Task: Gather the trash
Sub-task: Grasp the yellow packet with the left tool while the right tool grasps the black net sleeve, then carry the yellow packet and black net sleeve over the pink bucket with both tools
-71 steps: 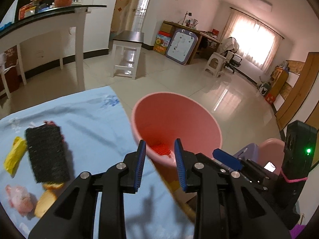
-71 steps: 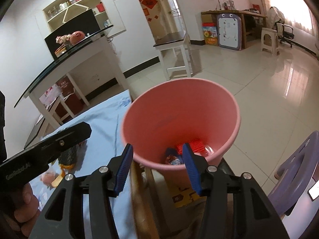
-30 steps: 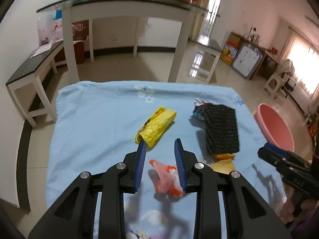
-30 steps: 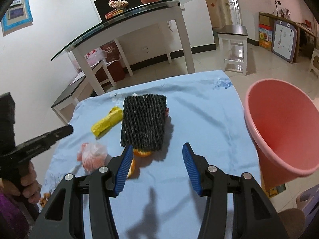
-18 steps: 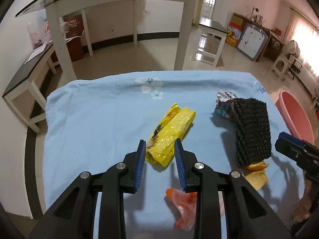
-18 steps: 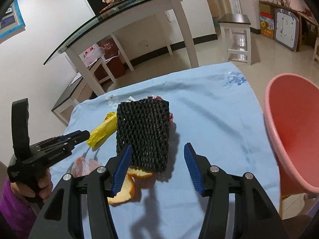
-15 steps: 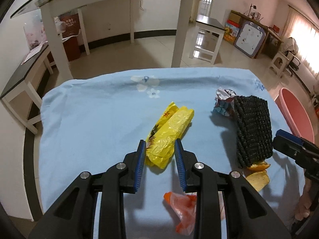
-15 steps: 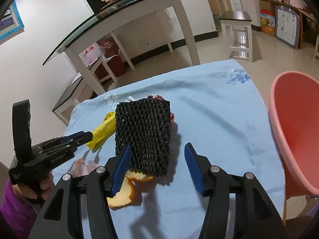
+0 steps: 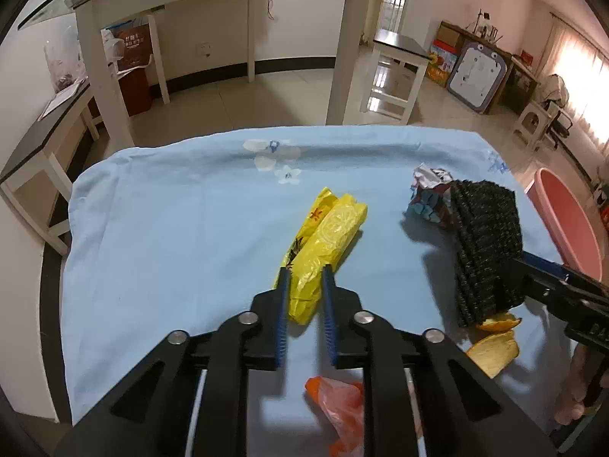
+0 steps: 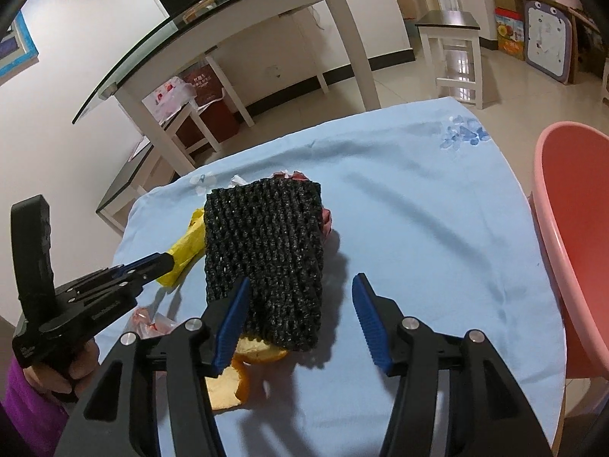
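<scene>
A yellow wrapper (image 9: 327, 243) lies mid-table on the blue cloth (image 9: 171, 228); its near end sits between the jaws of my open left gripper (image 9: 306, 278), which is not closed on it. A black foam net (image 10: 262, 255) lies to its right, over a crumpled wrapper (image 9: 426, 194) and orange peels (image 10: 232, 373). My open right gripper (image 10: 300, 285) hovers over the net's near end, empty. The net also shows in the left wrist view (image 9: 483, 251). An orange-pink plastic bag (image 9: 338, 403) lies under the left gripper. The pink bin (image 10: 571, 236) stands off the table's right edge.
A glass-topped white table (image 10: 228, 11) stands beyond the cloth's far edge, with a low bench (image 9: 38, 141) at the left. A white stool (image 9: 396, 72) and tiled floor lie further back.
Both grippers swung from the pink bin back over the table. The left gripper has come down and forward around the yellow wrapper's end; the right gripper has closed in on the black net.
</scene>
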`<state>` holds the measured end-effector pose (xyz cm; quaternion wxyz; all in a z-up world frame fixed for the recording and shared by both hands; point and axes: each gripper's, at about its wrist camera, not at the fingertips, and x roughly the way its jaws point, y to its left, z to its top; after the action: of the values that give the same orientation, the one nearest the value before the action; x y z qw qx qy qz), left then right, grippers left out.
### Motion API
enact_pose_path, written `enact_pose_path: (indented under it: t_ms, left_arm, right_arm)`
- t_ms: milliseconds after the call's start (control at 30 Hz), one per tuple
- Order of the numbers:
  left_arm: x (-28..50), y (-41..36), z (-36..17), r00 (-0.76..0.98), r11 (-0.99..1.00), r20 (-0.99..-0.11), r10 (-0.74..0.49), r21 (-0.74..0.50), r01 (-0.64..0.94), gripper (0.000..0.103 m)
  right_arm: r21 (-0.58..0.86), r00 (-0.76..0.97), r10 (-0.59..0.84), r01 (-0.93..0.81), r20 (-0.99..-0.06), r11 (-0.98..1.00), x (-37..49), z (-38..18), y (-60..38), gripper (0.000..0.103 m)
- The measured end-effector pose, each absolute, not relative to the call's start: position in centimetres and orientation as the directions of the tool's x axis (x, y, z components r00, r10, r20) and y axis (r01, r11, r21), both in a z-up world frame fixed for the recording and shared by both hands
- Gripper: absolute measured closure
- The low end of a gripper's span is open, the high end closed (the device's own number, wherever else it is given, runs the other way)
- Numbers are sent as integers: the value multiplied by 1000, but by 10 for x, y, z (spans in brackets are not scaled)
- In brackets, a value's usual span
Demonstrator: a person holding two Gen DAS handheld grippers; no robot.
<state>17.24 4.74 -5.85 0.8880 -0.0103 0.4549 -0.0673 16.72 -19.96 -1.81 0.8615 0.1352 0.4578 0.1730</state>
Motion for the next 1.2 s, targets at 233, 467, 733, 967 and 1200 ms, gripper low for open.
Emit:
enact_pose_path:
  t_ms: [233,467,733,967,1200]
  left_arm:
    - [165,48,-50,597,990,-791,-133,-82,112,94]
    - [153,57,-27,642,992,-756,-129,-103,77,95]
    - [128,50,-2,687,984,-707,-168,-158,77,95]
    - [109,36,9,706,973,-676,-213,-211,91,95]
    - [98,16,12,709,958,-653,-268,-262,121,95]
  right_arm:
    - [384,518,421,-182,-744,905,165,-18,-197,86]
    - [383,554,427,-200,-715,902,152,-2,-205,93]
    - [387,593,426,-201,-683,900,132,16,-219,93]
    - [389,622,416,-188,-664,902,116,29,-236,93]
    - [374,654,380,-156,-654,914,101,37,-255,93]
